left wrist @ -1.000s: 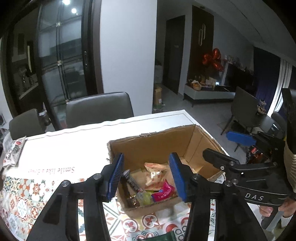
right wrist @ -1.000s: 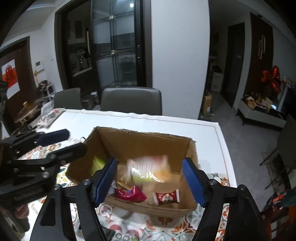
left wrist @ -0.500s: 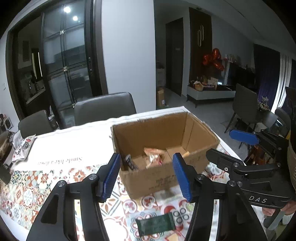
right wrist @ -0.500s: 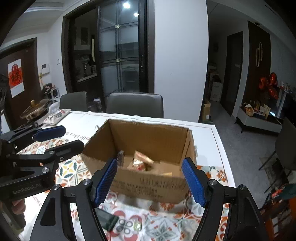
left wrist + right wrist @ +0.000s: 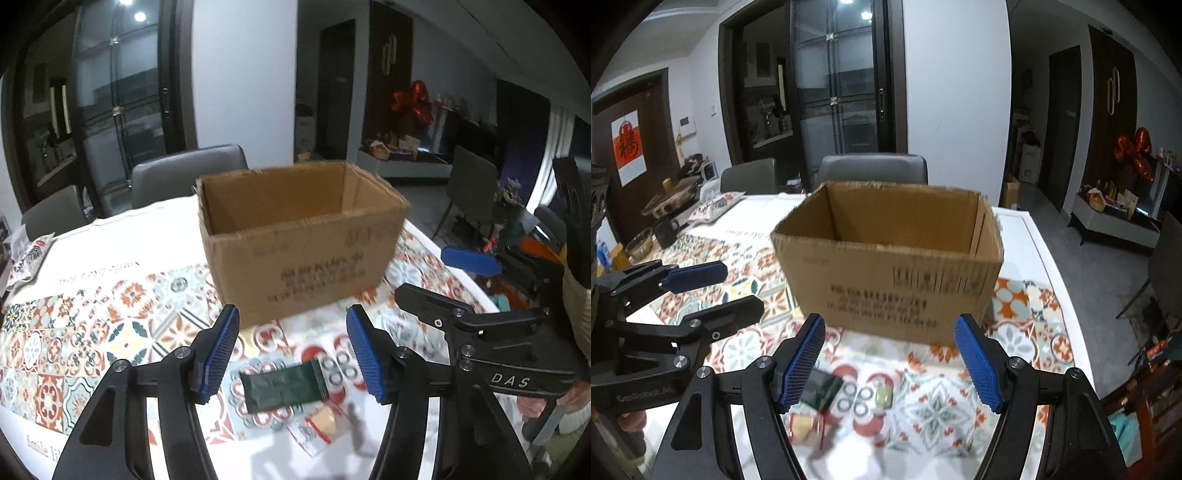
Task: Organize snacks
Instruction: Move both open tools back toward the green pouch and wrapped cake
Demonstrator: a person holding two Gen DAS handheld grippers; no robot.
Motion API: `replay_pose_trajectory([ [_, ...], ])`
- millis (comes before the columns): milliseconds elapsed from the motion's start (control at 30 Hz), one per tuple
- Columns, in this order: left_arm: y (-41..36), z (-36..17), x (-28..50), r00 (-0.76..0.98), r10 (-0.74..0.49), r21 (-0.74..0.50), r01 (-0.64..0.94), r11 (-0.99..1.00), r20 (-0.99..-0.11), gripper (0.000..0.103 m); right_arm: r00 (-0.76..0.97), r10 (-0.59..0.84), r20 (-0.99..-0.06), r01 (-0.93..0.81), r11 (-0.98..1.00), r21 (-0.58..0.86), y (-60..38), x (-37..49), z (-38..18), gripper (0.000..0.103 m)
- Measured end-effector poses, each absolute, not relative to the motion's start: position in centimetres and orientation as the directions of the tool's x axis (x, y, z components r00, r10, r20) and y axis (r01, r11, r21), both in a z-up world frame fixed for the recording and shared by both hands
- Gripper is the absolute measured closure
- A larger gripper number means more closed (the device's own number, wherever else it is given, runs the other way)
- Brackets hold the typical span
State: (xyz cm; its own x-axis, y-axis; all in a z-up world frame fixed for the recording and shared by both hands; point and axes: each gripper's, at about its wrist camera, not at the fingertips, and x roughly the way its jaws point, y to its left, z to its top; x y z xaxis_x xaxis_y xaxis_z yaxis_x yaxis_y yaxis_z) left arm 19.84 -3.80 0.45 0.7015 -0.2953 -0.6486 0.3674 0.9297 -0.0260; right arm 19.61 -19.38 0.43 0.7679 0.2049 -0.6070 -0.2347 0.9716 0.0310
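**Loose Snacks Near the Edge, Both Grippers Empty**

Between the spread blue pads of the left hand-held gripper (image 5: 291, 356) lay a dark green snack packet (image 5: 282, 387), flat on the patterned tablecloth (image 5: 92, 332) and touching neither pad. Those jaws had just been opening, and nothing was gripped in them. Just nearer than the packet sat a small yellowish piece (image 5: 323, 424) and a white-and-red wrapper (image 5: 308, 439), both blurred and hard to identify. The right hand-held gripper (image 5: 890, 363) was likewise spread and empty; the green packet (image 5: 822, 391) showed just inside its left pad, with a small greenish sweet (image 5: 882, 395) a little to the right of that.

Several risks stood out. The packet was thin and lay flat, so a closing pad could have slid over it or pushed it aside rather than lifting it. The small pieces sat close together, so one careless pinch might have caught two or knocked one toward the near table edge. The two grippers were also close beside each other and aimed at the same cluster, so their fingers could have collided.

Beyond the pads stood the open cardboard box (image 5: 303, 236), its inside hidden from this low angle. A rushed carry might have clipped its near wall. Farther off were grey chairs (image 5: 873, 170).
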Motion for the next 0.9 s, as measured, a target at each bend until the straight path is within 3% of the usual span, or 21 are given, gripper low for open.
replay_pose_trajectory([
  [900, -5.5, -11.1, 17.1, 0.475, -0.319, -0.022, 0.530, 0.847, -0.820, 0.044, 0.579, 0.144, -0.803, -0.157, 0.985, 0.063, -19.2, 15.1, -10.3, 0.030],
])
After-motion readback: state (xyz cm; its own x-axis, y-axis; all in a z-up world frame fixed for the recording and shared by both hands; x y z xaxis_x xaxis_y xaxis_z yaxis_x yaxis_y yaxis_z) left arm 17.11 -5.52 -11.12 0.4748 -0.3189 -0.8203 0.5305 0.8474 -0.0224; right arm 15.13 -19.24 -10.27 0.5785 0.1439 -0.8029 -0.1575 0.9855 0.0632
